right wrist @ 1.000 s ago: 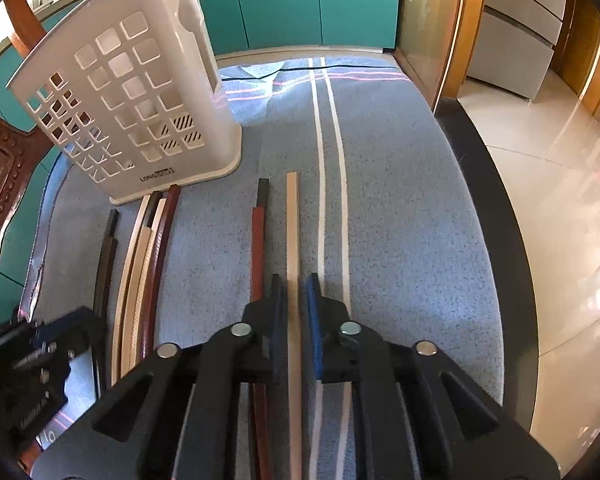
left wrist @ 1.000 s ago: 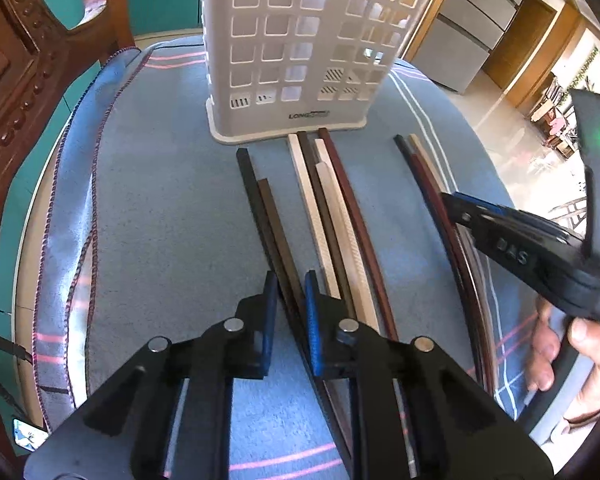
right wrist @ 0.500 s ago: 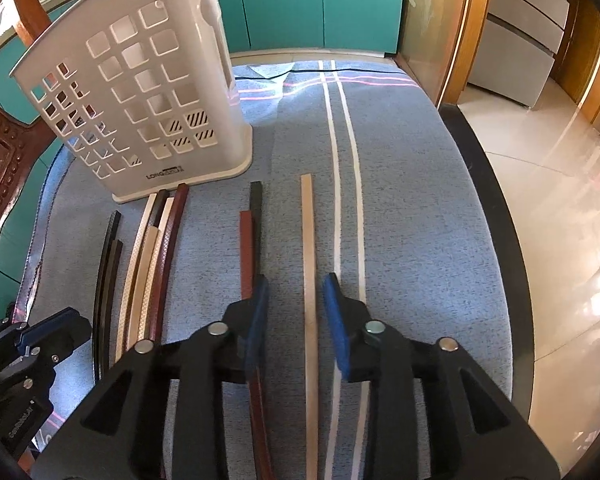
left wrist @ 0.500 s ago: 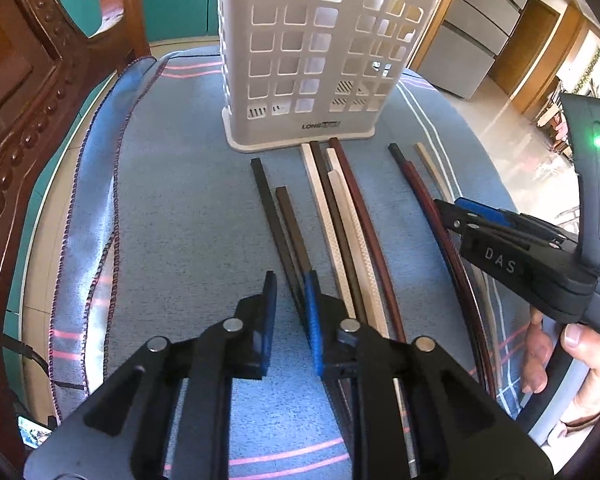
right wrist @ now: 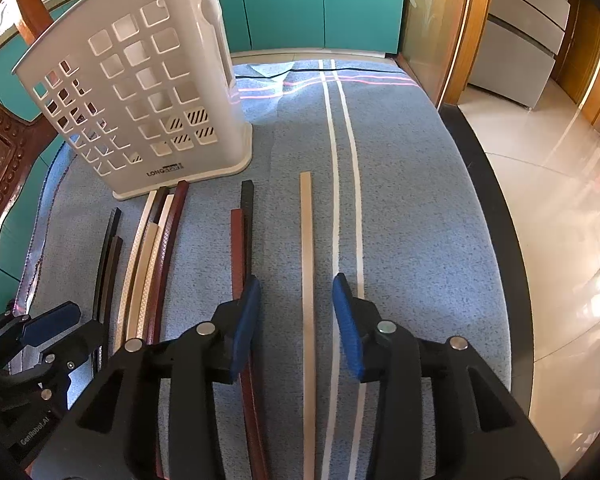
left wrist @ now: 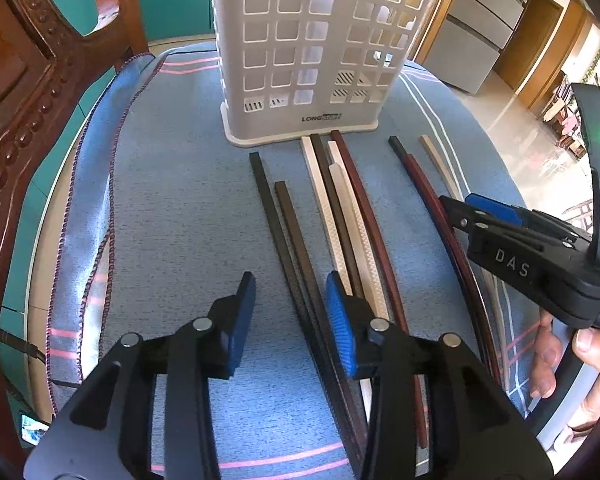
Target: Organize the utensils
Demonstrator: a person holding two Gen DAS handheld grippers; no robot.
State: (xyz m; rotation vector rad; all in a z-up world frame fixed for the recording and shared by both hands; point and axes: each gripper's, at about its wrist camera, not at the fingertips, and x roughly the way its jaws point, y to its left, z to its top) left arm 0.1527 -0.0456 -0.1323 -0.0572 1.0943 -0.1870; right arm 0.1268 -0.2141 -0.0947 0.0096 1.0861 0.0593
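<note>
Left tool (left wrist: 290,312): fingers spread, nothing between them but blue cloth; the two dark chopsticks (left wrist: 284,236) run just inside its right-hand finger, their near ends hidden under the tool body.
Right tool (right wrist: 296,312): fingers spread, straddling the pale chopstick (right wrist: 307,280) without touching it; that stick's near end is cut off by the frame.
Red-brown and black pair (right wrist: 242,240): beside the right tool's left-hand finger, near ends hidden beneath it.
Middle bundle (left wrist: 344,208): white, dark and red-brown sticks lying close together, far tips almost at the basket's base.
View difference: only the left wrist view shows the person's hand (left wrist: 572,364) on the right tool's handle.
White basket (left wrist: 312,52): upright at the far end; contents hard to make out through the holes.
Tabletop (right wrist: 420,200): bare striped cloth to the right, ending at a dark edge above the floor.
</note>
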